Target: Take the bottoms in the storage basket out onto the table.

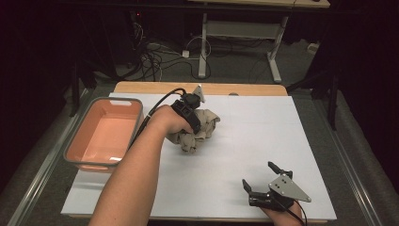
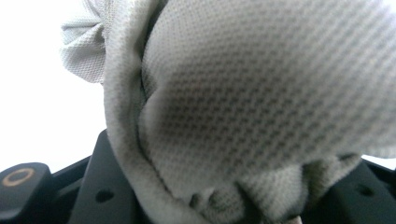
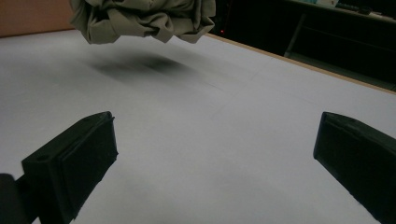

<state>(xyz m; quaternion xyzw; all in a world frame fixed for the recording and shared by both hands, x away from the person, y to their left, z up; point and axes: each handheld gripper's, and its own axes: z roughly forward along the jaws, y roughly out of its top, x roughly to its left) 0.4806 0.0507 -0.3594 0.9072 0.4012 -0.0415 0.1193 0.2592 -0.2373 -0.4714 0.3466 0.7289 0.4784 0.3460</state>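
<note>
Got the crumpled beige cloth bunched in my left gripper, jaws clamped tight on it – it's hanging just above the white desk, roughly mid-desk toward the far side. My right gripper sits wide open with nothing in it, near the front edge and well apart. The pink bin is just to the left of the cloth, so the left hand's clearly the nearer one for a drop – short sideways hop, I'd say.
</note>
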